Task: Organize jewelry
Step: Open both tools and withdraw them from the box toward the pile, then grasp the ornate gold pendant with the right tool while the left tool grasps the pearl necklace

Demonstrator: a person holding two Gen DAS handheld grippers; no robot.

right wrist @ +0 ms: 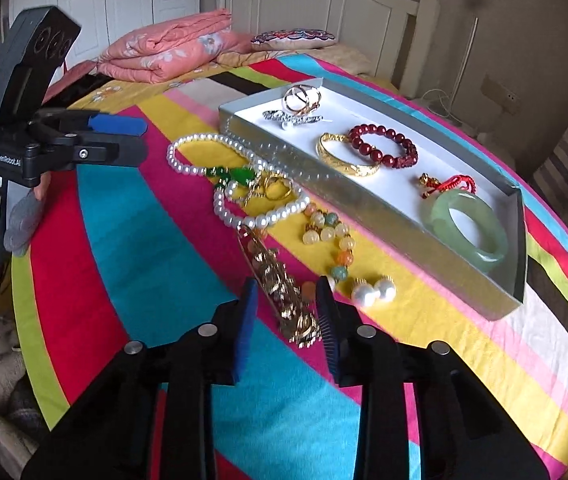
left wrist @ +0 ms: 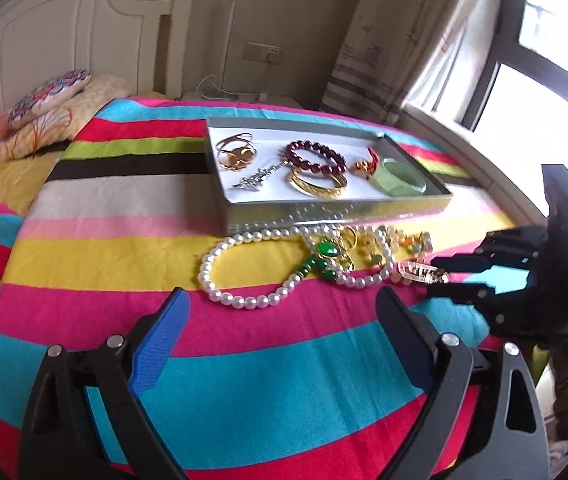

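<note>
A gold hair clip (right wrist: 280, 288) lies on the striped bedspread between the fingers of my right gripper (right wrist: 285, 284). The jaws stand narrow around it, with slivers of cloth showing on both sides. In the left wrist view the clip (left wrist: 419, 271) pokes out of the right gripper (left wrist: 435, 277). Beside it lie a pearl necklace (right wrist: 188, 140), a green pendant (right wrist: 240, 176), a pastel bead bracelet (right wrist: 339, 240) and two pearl earrings (right wrist: 375, 292). The silver tray (right wrist: 363, 204) holds several bangles and bracelets. My left gripper (left wrist: 284, 304) hovers open and empty, short of the necklace (left wrist: 244, 302).
A folded pink quilt (right wrist: 164, 52) and pillows (left wrist: 48, 96) lie at the head of the bed by the white headboard. A window (left wrist: 543, 60) and curtain run along the far side. A gloved hand (right wrist: 20, 220) holds the left gripper (right wrist: 142, 138).
</note>
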